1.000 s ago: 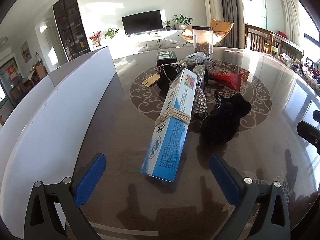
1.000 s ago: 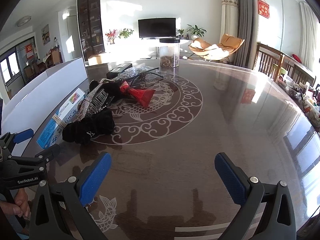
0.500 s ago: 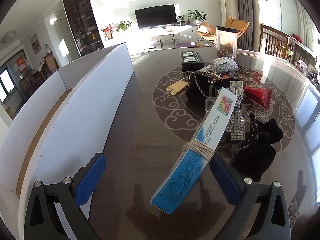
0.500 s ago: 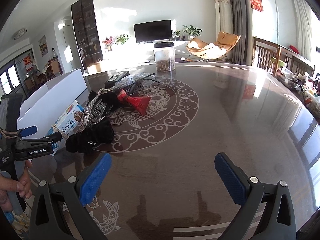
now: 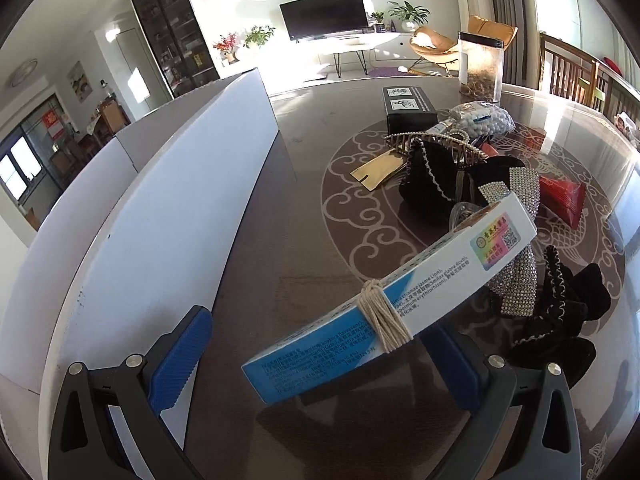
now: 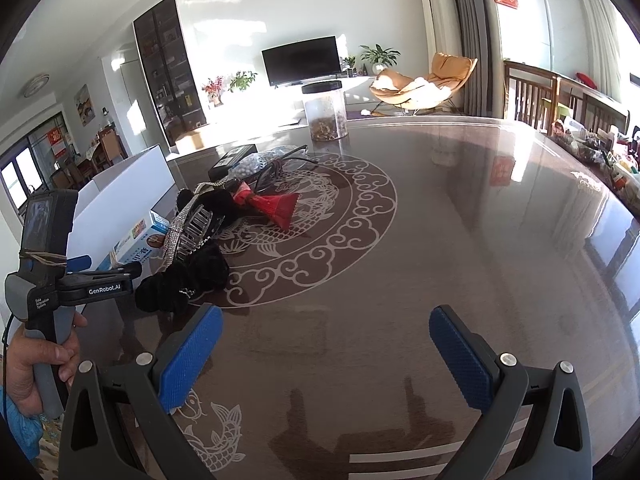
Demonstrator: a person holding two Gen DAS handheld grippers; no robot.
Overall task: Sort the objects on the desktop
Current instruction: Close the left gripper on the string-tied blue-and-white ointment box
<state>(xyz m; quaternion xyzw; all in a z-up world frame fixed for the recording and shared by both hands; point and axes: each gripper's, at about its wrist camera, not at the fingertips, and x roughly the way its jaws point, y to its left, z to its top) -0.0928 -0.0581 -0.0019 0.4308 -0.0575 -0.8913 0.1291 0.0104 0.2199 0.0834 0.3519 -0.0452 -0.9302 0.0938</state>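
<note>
A long blue and white box (image 5: 400, 284), tied round with string, lies slanted with its far end propped on a pile of accessories. Its near end sits between the fingers of my left gripper (image 5: 316, 360), which is open and wide apart; the right fingertip is partly hidden behind the box. In the right wrist view a hand holds the left gripper (image 6: 92, 268) beside the same box (image 6: 136, 240). My right gripper (image 6: 324, 352) is open over bare table with nothing between its fingers.
A tall white bin wall (image 5: 168, 220) runs along the left. The pile holds a black pouch (image 5: 432, 184), a rhinestone band (image 5: 516, 280), a red packet (image 5: 560, 200), black velvet pieces (image 5: 560, 320), a black box (image 5: 408, 108) and a clear jar (image 5: 480, 64).
The left gripper has swung left and come closer to the box, whose near end now lies between its fingers. The right gripper has hardly moved.
</note>
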